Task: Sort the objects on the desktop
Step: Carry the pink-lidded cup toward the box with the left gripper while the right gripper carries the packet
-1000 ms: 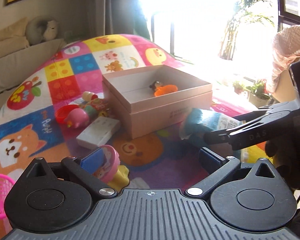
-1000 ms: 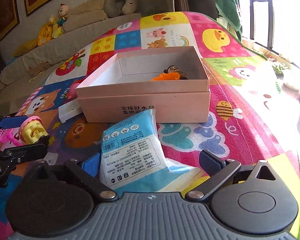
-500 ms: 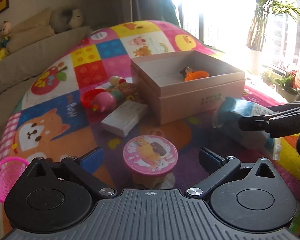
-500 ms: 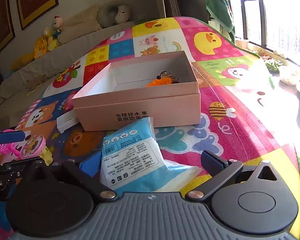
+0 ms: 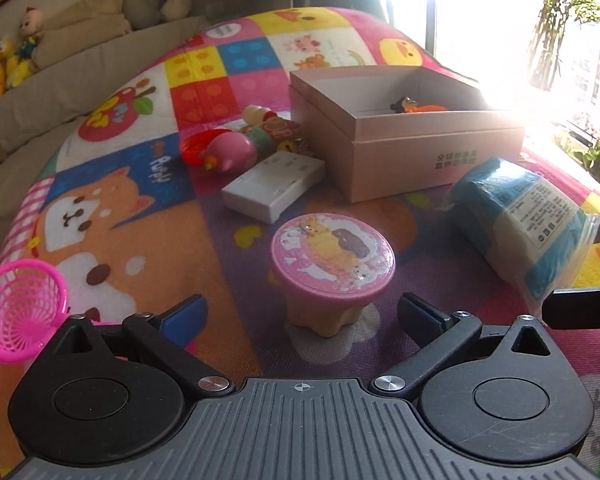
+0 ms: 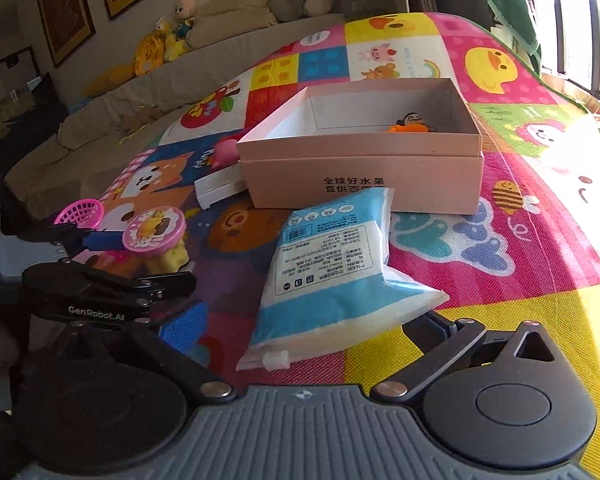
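Observation:
A toy stool with a pink picture lid (image 5: 332, 256) (image 6: 155, 231) stands upright on the play mat. My left gripper (image 5: 300, 314) (image 6: 148, 260) is open, its fingers on either side of the stool's yellow base and not touching it. A blue-and-white pouch (image 6: 332, 272) (image 5: 528, 220) lies on the mat with its far end against the pink cardboard box (image 6: 360, 184) (image 5: 420, 160). My right gripper (image 6: 306, 322) (image 5: 584, 266) is open around the pouch's near end, and mat shows between the left pad and the pouch. An orange toy (image 6: 412, 124) (image 5: 420, 107) lies in the box.
A white flat box (image 5: 272, 188) (image 6: 220, 188) lies left of the cardboard box. Behind it sits a cluster of small toys, among them a pink round one (image 5: 232, 152). A pink mesh basket (image 5: 20, 308) (image 6: 82, 212) is near left. A sofa with plush toys runs behind.
The pink-lidded stool was tilted at my left fingers a second ago; it now stands upright on the mat, free. The pouch's far end has sunk from the box's rim down its front.

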A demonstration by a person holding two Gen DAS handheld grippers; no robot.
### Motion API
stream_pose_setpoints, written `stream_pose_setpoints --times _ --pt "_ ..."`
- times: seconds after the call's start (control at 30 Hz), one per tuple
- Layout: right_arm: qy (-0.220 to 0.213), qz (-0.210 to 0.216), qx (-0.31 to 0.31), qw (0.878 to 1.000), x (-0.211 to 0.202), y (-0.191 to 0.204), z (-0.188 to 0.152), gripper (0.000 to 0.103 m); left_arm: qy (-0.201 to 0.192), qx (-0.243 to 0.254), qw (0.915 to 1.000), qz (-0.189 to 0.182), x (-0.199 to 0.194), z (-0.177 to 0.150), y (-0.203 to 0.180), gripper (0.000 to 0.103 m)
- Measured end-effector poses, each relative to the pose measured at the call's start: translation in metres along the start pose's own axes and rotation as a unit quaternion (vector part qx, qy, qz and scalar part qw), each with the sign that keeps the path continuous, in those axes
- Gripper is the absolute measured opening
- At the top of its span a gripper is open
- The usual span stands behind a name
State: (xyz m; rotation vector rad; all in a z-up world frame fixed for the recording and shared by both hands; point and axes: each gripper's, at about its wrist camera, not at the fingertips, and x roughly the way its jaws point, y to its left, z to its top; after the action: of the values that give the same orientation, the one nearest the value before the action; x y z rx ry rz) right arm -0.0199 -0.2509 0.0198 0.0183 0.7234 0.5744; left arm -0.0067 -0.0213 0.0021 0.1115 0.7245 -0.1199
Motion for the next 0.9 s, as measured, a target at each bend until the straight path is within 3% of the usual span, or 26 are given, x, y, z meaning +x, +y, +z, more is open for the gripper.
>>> stream_pose_setpoints --times 0.23,0.5,0.57,0.63,0.73,0.8,0.87,0.9 --pt "-0.038 -0.105 -0.047 0.993 0.000 0.009 0.014 0.103 0.009 -0.023 0.9996 -0.010 0.002 0.000 0.005 0.103" --pt "-0.040 -0.098 -0.033 0.994 0.015 0.006 0.026 0.103 0.013 -0.028 0.9995 -0.011 0.002 0.001 0.005 0.103" --pt "-0.036 -0.099 -0.039 0.994 0.022 0.009 0.025 0.097 0.011 -0.027 0.9995 -0.011 0.002 0.000 0.005 0.103" --pt "-0.021 -0.092 -0.043 0.995 0.030 0.010 0.025 0.081 0.009 -0.024 0.9996 -0.006 0.001 0.001 0.003 0.103" --pt "-0.006 -0.090 -0.040 0.995 0.037 0.009 0.023 0.069 -0.015 -0.025 0.9995 -0.008 -0.004 0.004 -0.001 0.103" --pt "-0.008 -0.090 -0.043 0.995 0.037 0.009 0.021 0.068 -0.031 -0.012 0.9994 -0.007 -0.006 0.008 -0.007 0.096" --pt "-0.007 -0.091 -0.050 0.995 0.035 0.010 0.021 0.065 -0.031 0.001 0.9995 -0.004 -0.004 0.012 -0.012 0.080" --pt "-0.006 -0.092 -0.054 0.994 0.034 0.011 0.021 0.064 -0.030 0.003 0.9995 -0.003 -0.001 0.013 -0.014 0.080"
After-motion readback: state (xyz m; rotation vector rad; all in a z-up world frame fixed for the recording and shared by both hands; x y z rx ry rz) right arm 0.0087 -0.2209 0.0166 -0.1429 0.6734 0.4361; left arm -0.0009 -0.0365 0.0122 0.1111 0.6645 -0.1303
